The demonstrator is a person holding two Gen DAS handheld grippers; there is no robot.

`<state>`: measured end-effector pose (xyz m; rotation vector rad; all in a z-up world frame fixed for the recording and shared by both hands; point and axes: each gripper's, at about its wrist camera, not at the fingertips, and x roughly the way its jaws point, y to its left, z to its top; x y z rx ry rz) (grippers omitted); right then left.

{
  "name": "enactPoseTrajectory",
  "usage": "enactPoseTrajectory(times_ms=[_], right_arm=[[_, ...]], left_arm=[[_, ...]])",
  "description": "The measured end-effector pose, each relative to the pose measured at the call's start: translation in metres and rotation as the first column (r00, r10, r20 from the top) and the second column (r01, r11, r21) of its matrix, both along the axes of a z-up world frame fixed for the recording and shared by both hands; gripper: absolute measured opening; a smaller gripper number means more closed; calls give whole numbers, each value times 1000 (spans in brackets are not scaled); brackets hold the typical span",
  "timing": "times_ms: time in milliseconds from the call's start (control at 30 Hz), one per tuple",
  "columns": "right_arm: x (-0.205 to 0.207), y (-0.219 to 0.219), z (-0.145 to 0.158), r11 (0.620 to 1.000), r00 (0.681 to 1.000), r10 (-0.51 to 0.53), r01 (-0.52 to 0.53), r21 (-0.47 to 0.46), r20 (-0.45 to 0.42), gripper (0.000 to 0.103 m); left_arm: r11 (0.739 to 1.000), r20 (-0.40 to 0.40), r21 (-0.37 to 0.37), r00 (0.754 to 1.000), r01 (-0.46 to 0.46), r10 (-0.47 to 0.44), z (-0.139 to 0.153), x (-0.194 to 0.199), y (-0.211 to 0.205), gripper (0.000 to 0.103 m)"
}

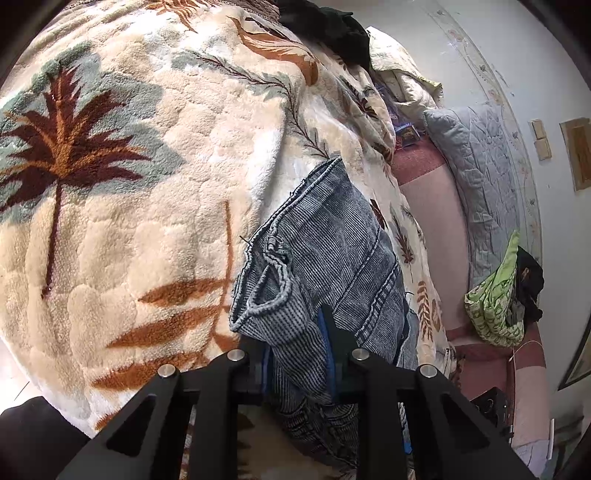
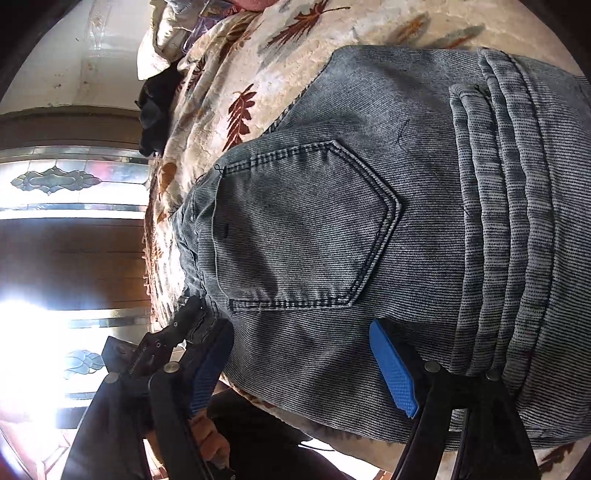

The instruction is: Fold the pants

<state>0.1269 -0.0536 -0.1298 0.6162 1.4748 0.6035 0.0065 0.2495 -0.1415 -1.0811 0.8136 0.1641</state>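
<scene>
Grey-blue denim pants [image 2: 369, 221] lie on a cream fleece blanket [image 1: 129, 184] with palm and leaf print. In the right wrist view a back pocket [image 2: 295, 229] faces up, with folded layers of the pants stacked to the right. My left gripper [image 1: 299, 354] is shut on a bunch of the pants' fabric [image 1: 314, 266] by a belt loop. It also shows in the right wrist view [image 2: 184, 325], pinching the waistband edge. My right gripper [image 2: 299, 365] is open, its blue pads wide apart over the denim below the pocket.
The blanket covers a bed or sofa. A grey quilt [image 1: 480, 177], a green printed cloth [image 1: 498, 306] and dark clothes [image 1: 332, 29] lie at the right and far end. A wall [image 1: 517, 55] stands beyond. A wooden door and bright window [image 2: 55, 258] are left.
</scene>
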Motion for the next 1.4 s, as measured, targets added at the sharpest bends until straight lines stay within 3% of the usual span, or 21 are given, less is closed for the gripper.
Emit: enactPoseTrajectory(times_ms=[133,267,467,633,767,833,933,1067,1167,1267,1300,1367,1400], right_arm=[[2,4,-4,1000,1000,-11,10,-27,-19,79],[0,10,-1,999,1000,-7,7,-34,-1,88],[2,-6,-6,996,997,-56,59,69,-46,88],[5,-10,-10,992,994,-76,84,99,-78,88],[6,-43,-2,938,983,-132,165,304,-126,88],[1,-80,14,906,975,-209,224,359,-82,88],[-10,-149,26,871,942,-335,321,371,-29,88],[-36,-250,18,795,856,-517,488,361,-16,88],[-59,-308,1,732,792,-609,583,354,-44,88],[-76,-337,-16,698,759,-647,627,345,-69,88],[-79,-340,-20,696,756,-650,632,342,-75,88],[-82,-340,-27,698,763,-641,625,348,-84,88],[-81,-342,-25,705,770,-634,616,352,-78,88]], left_arm=[[999,2,34,1000,9,-9,6,2,-3,22],[995,25,91,999,34,-37,18,5,-9,18],[980,79,184,993,73,-88,49,11,-22,12],[925,154,356,968,131,-196,103,20,-60,11],[858,181,474,932,197,-313,138,30,-105,11],[813,184,532,905,236,-383,152,39,-137,11],[719,169,624,846,306,-506,168,45,-198,11],[582,115,705,744,406,-658,166,42,-288,11],[432,-7,743,652,511,-758,132,32,-355,11],[288,-250,666,569,689,-783,64,35,-404,12],[252,-304,654,552,714,-776,44,36,-413,12],[215,-295,719,570,661,-767,42,25,-422,12],[201,-294,730,565,653,-771,47,22,-424,13]])
